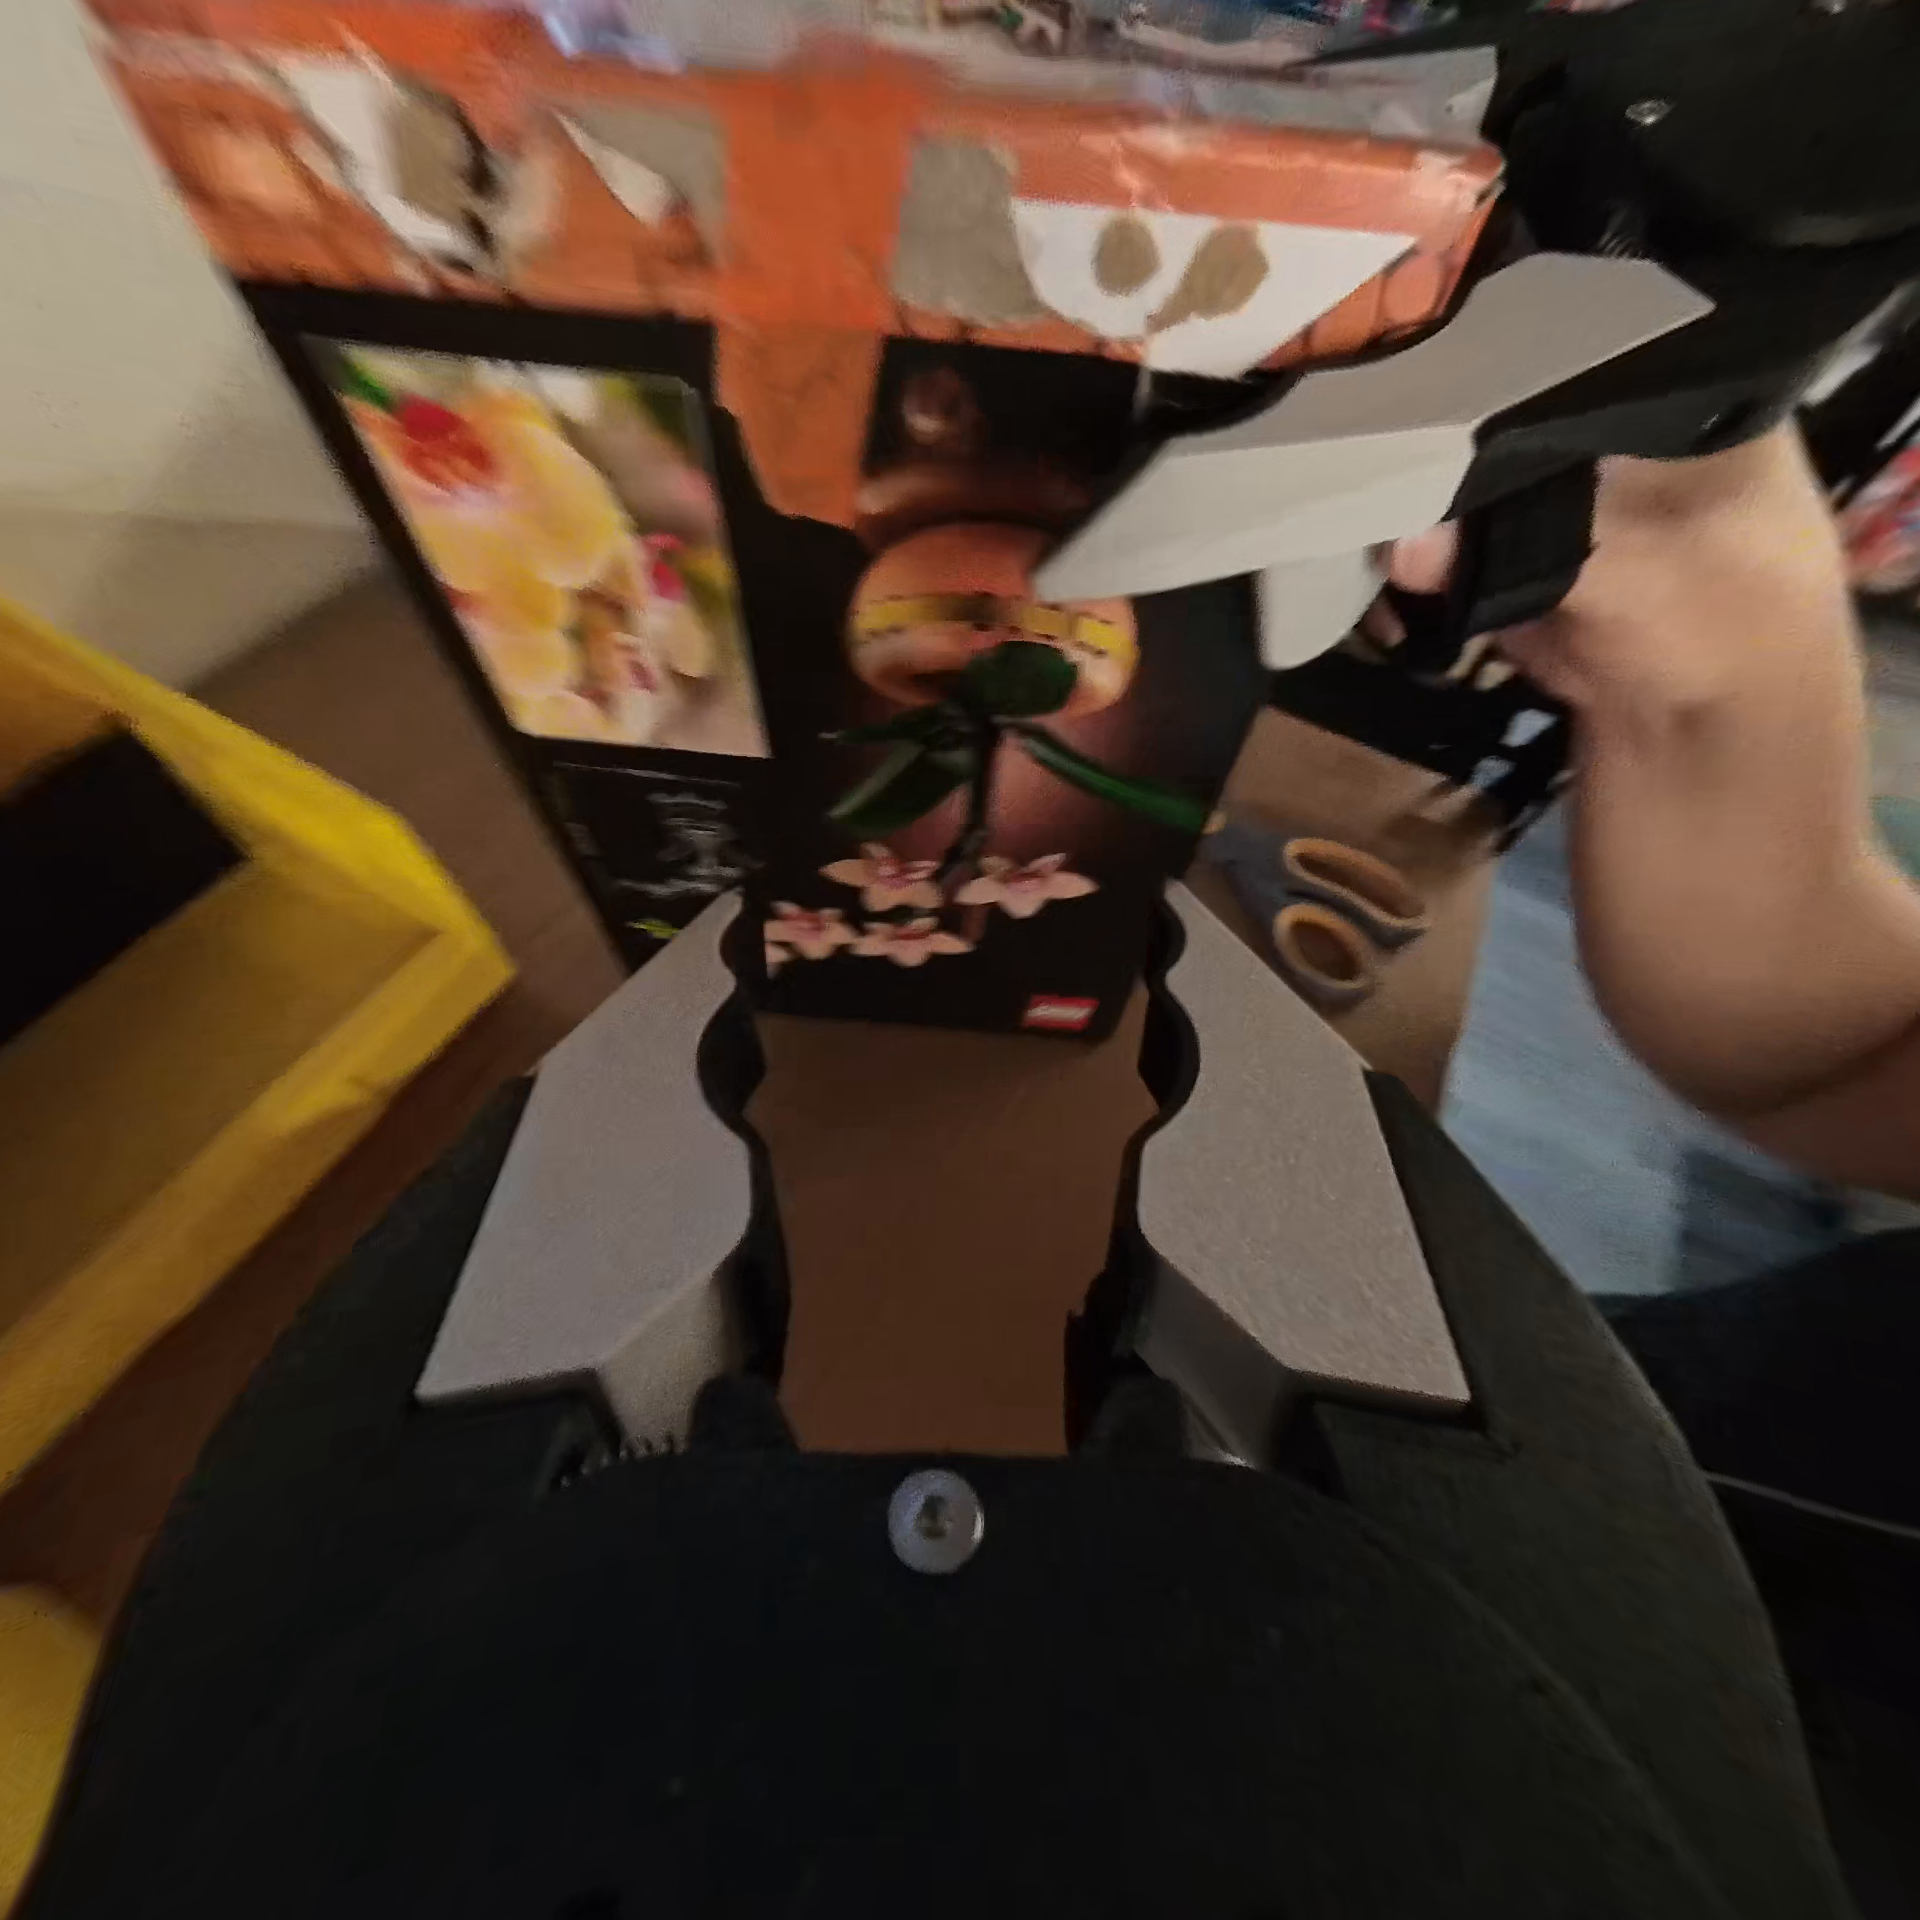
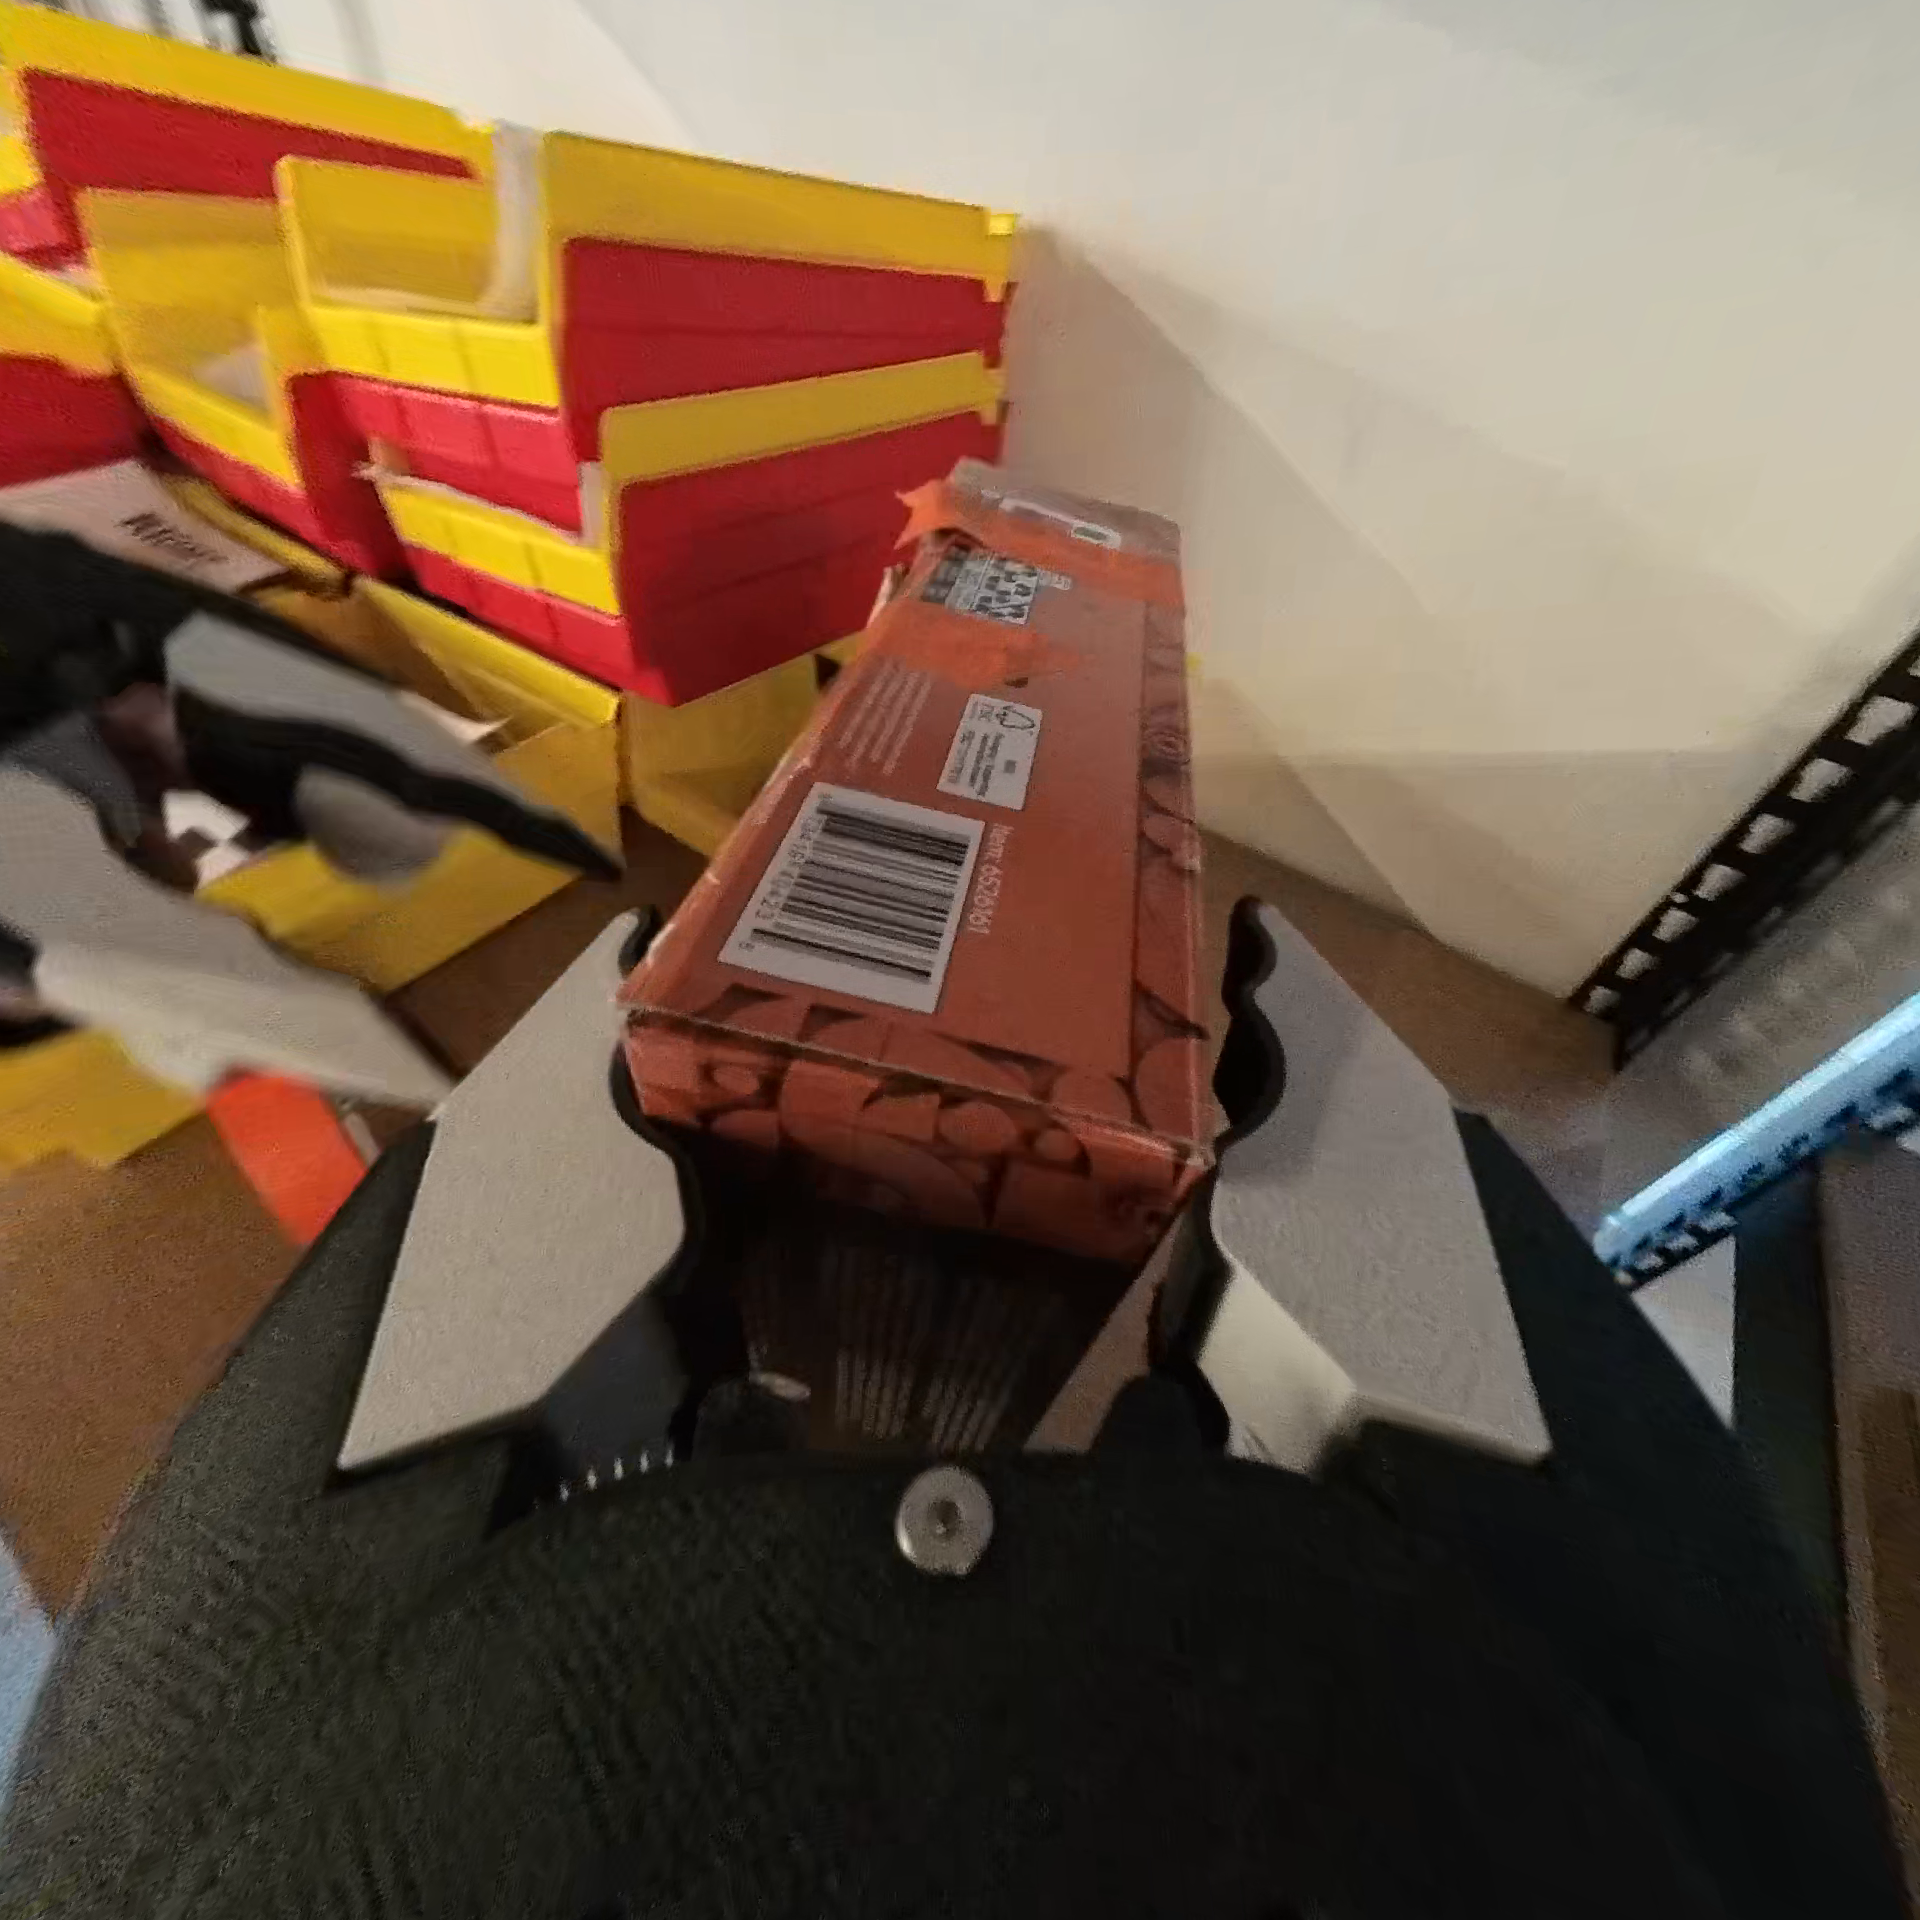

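Observation:
A tall box (image 1: 966, 790) with flower pictures on dark faces and an orange top stands upright on a brown table (image 1: 914, 1195). My left gripper (image 1: 951, 914) is open and empty, just short of the box's lower front. My right gripper (image 2: 945, 920) is shut on the box (image 2: 997, 831), one finger on each side of its narrow orange edge, which bears a barcode sticker. In the left wrist view the right gripper (image 1: 1164, 618) holds the box's upper right part, and a person's hand (image 1: 1662, 727) holds that gripper. The left gripper (image 2: 499, 966) shows blurred at the left of the right wrist view.
Several stacked yellow and red bins (image 2: 644, 395) stand against the white wall left of the box. A yellow bin (image 1: 208, 987) is close on my left. Scissors (image 1: 1340, 925) lie on the table right of the box. A black perforated rail (image 2: 1766, 831) leans at the far right.

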The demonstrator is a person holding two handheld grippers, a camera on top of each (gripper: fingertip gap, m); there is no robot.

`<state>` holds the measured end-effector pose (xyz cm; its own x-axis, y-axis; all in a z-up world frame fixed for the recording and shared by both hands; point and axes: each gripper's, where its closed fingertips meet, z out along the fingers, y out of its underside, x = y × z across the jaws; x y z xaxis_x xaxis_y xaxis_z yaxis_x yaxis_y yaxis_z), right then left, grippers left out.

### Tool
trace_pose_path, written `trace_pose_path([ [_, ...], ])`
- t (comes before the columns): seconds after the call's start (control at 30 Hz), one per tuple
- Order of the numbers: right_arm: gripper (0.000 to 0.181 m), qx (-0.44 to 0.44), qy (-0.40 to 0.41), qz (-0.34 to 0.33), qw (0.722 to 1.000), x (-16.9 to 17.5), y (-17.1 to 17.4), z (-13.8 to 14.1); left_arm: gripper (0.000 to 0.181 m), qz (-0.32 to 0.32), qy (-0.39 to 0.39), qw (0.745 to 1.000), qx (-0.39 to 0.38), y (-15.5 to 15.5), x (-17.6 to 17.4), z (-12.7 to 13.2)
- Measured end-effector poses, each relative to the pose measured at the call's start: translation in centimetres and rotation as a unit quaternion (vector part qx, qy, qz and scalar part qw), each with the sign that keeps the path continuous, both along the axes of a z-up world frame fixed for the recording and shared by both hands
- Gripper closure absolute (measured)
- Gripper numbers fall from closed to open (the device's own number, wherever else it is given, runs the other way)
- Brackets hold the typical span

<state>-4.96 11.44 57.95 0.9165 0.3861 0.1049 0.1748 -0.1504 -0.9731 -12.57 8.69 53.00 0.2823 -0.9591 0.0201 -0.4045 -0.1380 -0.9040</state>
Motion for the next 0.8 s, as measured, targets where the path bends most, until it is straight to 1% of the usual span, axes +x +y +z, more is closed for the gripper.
trace_pose_path([
  [0.07, 0.077, -0.009, -0.007, 0.067, 0.998, 0.0, -0.2, -0.1, 0.111, 0.021, 0.019, 0.995, 0.097, 2.0, -1.8, 1.5],
  [0.1, 0.078, -0.019, -0.013, 0.102, 0.995, 0.1, -0.4, -0.3, 0.112, 0.028, 0.030, 0.987, 0.154, 3.0, -2.5, 2.4],
  [0.2, 0.079, -0.057, -0.013, 0.191, 0.980, 0.6, -0.4, -0.8, 0.109, 0.035, 0.070, 0.944, 0.320, 5.4, -3.5, 4.9],
  [0.27, 0.080, -0.066, -0.022, 0.246, 0.967, 0.8, -0.4, -1.0, 0.106, 0.009, 0.085, 0.921, 0.380, 5.8, -3.0, 5.8],
  [0.37, 0.080, -0.071, -0.024, 0.311, 0.947, 1.0, -0.2, -1.1, 0.102, -0.041, 0.080, 0.905, 0.416, 5.5, -1.1, 7.1],
  [0.47, 0.081, -0.068, -0.027, 0.345, 0.936, 1.1, 0.2, -1.1, 0.106, -0.080, 0.093, 0.872, 0.473, 6.0, 0.5, 8.2],
  [0.53, 0.081, -0.069, -0.026, 0.361, 0.930, 1.1, 0.1, -1.1, 0.110, -0.111, 0.113, 0.858, 0.489, 6.2, 1.3, 7.8],
  [0.57, 0.081, -0.071, -0.028, 0.367, 0.927, 1.1, 0.1, -1.1, 0.110, -0.119, 0.119, 0.854, 0.492, 6.4, 1.7, 7.7],
  [0.63, 0.081, -0.076, -0.031, 0.371, 0.925, 1.2, 0.1, -1.2, 0.118, -0.138, 0.126, 0.853, 0.487, 6.4, 1.9, 7.1],
  [0.73, 0.081, -0.085, -0.037, 0.372, 0.924, 1.3, 0.1, -1.4, 0.138, -0.148, 0.119, 0.835, 0.517, 6.3, 1.7, 6.7],
  [0.8, 0.081, -0.088, -0.040, 0.373, 0.923, 1.3, 0.1, -1.4, 0.137, -0.141, 0.106, 0.822, 0.542, 6.1, 1.7, 6.7],
])
